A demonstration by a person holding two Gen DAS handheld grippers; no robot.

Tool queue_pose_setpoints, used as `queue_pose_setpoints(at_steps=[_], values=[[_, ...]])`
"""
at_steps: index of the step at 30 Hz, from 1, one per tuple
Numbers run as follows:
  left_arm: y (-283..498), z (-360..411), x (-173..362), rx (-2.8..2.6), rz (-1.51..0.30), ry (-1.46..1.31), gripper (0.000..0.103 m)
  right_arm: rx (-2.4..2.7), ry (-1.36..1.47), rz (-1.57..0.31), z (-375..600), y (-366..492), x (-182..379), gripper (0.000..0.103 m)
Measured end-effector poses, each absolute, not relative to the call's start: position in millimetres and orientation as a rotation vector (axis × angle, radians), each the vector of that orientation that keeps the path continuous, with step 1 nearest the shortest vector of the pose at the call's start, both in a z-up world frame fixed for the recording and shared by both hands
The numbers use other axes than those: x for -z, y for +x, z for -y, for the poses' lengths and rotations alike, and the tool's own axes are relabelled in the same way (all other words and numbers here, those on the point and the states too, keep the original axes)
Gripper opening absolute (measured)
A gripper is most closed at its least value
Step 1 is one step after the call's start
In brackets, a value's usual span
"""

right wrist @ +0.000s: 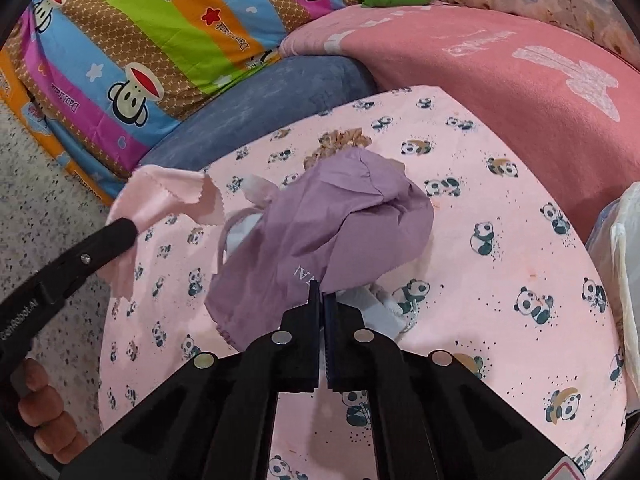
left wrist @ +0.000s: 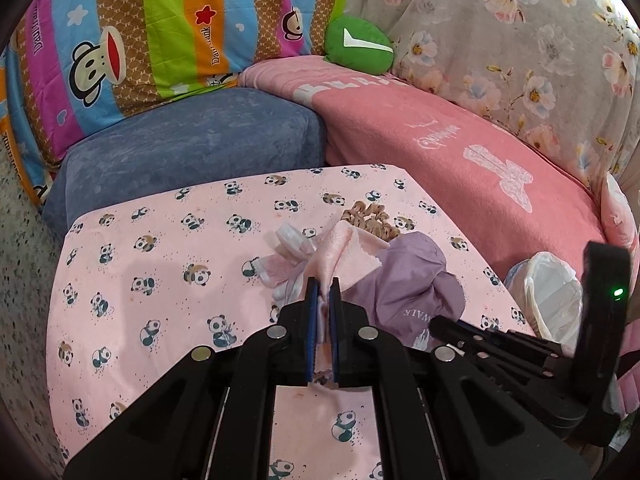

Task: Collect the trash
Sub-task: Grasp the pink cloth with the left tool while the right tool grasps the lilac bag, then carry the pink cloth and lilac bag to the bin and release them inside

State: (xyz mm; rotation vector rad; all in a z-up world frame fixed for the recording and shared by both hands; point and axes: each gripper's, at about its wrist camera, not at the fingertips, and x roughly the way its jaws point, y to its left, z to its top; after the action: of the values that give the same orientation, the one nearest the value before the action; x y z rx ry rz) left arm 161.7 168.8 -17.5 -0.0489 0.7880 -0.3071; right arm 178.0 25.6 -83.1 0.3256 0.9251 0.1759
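Observation:
My left gripper [left wrist: 324,282] is shut on a pale pink cloth scrap [left wrist: 352,252] and holds it above the panda-print table [left wrist: 160,280]. The scrap also shows in the right wrist view [right wrist: 168,200], hanging from the left gripper [right wrist: 128,226]. My right gripper [right wrist: 323,296] is shut on a crumpled purple fabric [right wrist: 320,224], which also shows in the left wrist view [left wrist: 412,280]. A clear plastic wrapper [left wrist: 292,264] and a brown scrunchie [left wrist: 368,218] lie on the table beside them.
A white plastic bag [left wrist: 552,292] stands open at the table's right edge, also in the right wrist view [right wrist: 624,260]. A blue cushion [left wrist: 192,152], a pink blanket [left wrist: 460,148] and a green pillow [left wrist: 358,46] lie behind. Speckled floor [right wrist: 52,208] is at left.

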Motion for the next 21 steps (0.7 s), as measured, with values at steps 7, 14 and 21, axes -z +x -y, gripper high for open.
queue_pose_setpoints(at_steps=[7, 14, 21], values=[[163.6, -152.6, -2.8, 0.325, -0.757, -0.046, 0.005, -0.194, 0.316, -0.773, -8.6, 173.5, 17.6, 0.003], [158.8, -116.8, -27.8, 0.375, -0.711, -0.02, 0.005, -0.154, 0.319, -0.648, 29.4, 163.6, -41.9, 0.003], [150.0, -63.2, -40.8, 0.46, -0.685, 0.031, 0.005, -0.067, 0.325, -0.576, 87.4, 140.9, -74.2, 0.003]])
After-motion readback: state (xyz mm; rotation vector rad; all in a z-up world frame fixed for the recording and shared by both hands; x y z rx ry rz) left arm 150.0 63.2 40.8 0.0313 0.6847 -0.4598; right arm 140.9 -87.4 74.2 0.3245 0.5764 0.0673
